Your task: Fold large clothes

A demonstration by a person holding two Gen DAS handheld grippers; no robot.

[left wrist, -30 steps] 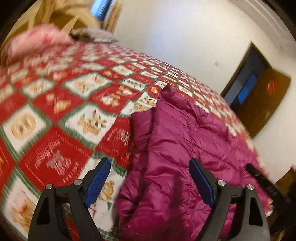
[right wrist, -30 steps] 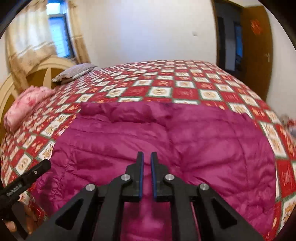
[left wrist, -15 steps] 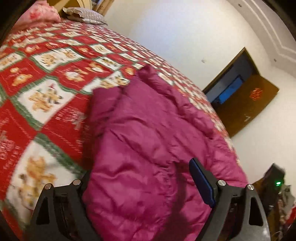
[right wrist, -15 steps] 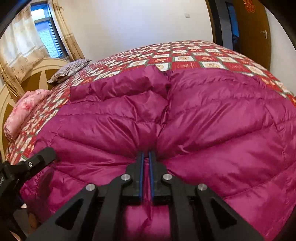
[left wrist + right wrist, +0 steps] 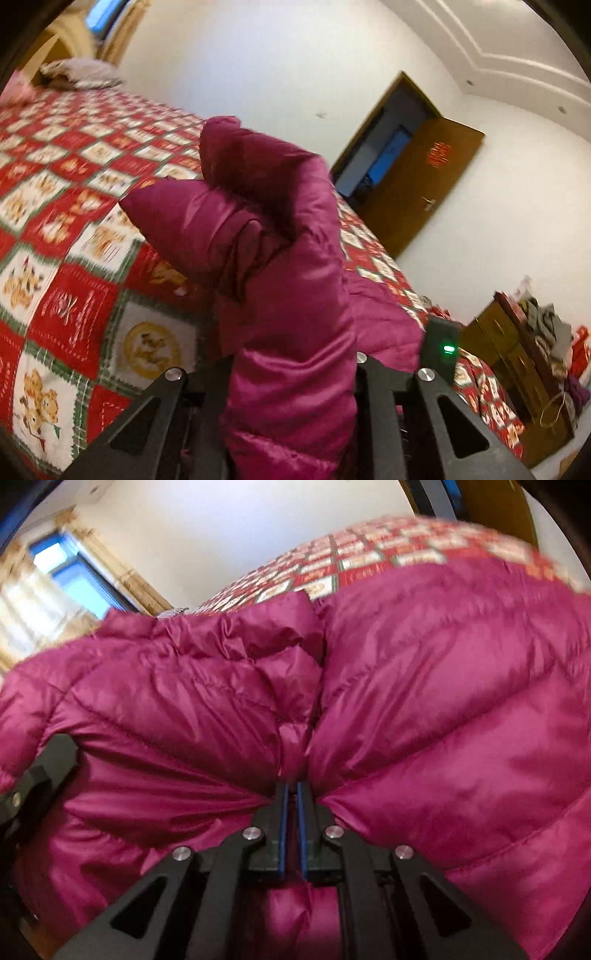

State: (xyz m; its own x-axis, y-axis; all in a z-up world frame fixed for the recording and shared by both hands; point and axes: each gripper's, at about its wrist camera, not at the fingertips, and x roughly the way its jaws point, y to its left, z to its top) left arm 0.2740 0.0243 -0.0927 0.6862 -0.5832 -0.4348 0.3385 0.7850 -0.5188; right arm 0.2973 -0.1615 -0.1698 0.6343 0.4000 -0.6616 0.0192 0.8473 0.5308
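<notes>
I have both claws on the magenta puffer jacket [image 5: 424, 686], and I judge the fold to be only at its opening stage. My right gripper [image 5: 291, 801] has its blue pads drawn close together on a pinch of the quilted shell, with creases radiating out from the bite. My left gripper [image 5: 291, 391] has a thick roll of the same jacket [image 5: 288, 295] filling the gap between its arms; its fingertips are buried in fabric, so I read it as clamped, though I cannot see the pads themselves.

Ahead of the left claw a sleeve or corner section stands lifted, its tip pointing out to the left above the patchwork bedspread [image 5: 55, 266]. Ahead of the right claw the body of the jacket billows wide to both sides, still unflattened, with no neat crease anywhere. Nearly everything is left: bring this raised part over, lay it flat, then fold the rest.

For room, the bedspread runs open well beyond and left of the left claw, up to the pillows [image 5: 74, 72]. To its right the bed edge falls away toward a wooden door [image 5: 424, 184] and a cluttered cabinet [image 5: 517, 350], so I would carry the fabric leftward and forward, not that way. The other tool's body [image 5: 441, 347], green light on, sits just beside the left claw's right arm.
</notes>
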